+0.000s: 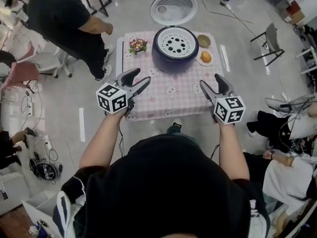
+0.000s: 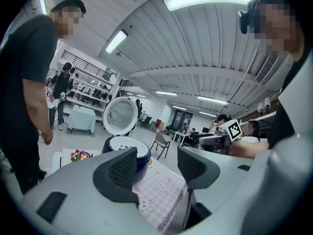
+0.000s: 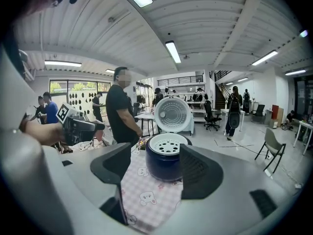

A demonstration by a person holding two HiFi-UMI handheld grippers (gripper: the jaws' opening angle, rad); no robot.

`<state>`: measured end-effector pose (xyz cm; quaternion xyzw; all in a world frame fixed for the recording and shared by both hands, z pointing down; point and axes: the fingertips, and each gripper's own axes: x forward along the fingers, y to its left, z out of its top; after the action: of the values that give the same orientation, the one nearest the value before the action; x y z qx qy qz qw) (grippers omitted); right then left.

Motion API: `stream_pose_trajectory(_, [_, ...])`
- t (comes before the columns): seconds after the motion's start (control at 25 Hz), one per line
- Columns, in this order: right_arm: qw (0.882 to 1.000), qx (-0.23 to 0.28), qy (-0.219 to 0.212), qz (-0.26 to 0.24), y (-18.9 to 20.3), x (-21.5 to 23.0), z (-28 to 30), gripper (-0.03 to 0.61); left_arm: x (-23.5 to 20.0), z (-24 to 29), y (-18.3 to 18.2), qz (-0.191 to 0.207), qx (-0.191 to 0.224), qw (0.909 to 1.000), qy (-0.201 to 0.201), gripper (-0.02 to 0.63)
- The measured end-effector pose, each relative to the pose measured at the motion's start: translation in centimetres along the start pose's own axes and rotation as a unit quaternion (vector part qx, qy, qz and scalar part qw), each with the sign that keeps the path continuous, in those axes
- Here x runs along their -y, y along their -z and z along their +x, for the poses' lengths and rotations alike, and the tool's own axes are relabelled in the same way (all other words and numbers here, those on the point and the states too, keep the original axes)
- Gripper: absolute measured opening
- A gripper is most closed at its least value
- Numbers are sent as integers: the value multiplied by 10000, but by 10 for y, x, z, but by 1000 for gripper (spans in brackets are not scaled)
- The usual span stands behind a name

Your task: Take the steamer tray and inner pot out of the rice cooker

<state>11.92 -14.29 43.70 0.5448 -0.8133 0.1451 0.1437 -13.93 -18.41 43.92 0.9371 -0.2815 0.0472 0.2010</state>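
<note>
Jaws apart and empty, rice cooker (image 1: 173,63) not yet reached.
Nothing is held in the jaws of the left gripper (image 1: 141,78) or the right gripper (image 1: 210,83). Both are held over the 6 o'clock edge of the pink desk (image 1: 163,100). The rice cooker is set at the 12 o'clock end, lid (image 1: 173,7) tipped open. The white steamer tray (image 1: 175,44) is sat in its top; the inner pot is hidden under it. The reach seems to be the step in hand; next, the tray's rim must be gripped and lifted straight up.
</note>
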Motion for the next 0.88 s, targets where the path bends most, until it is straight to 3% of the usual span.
stream_pose_trajectory(0.32, [9999,-22,-109,29,-1,24,21,318,-8,20,3,-30,-83,9999,-71,278])
stream_pose_trajectory(0.64, [9993,32,-379,0,-23,49,65,318,-35,44,-18,17,-109,9994,-335,276])
stream_pose_trajectory(0.88, [9985,-99,-536,-9,-15,75,90,316,-40,75,-14,-9,-146,9992,-370,278])
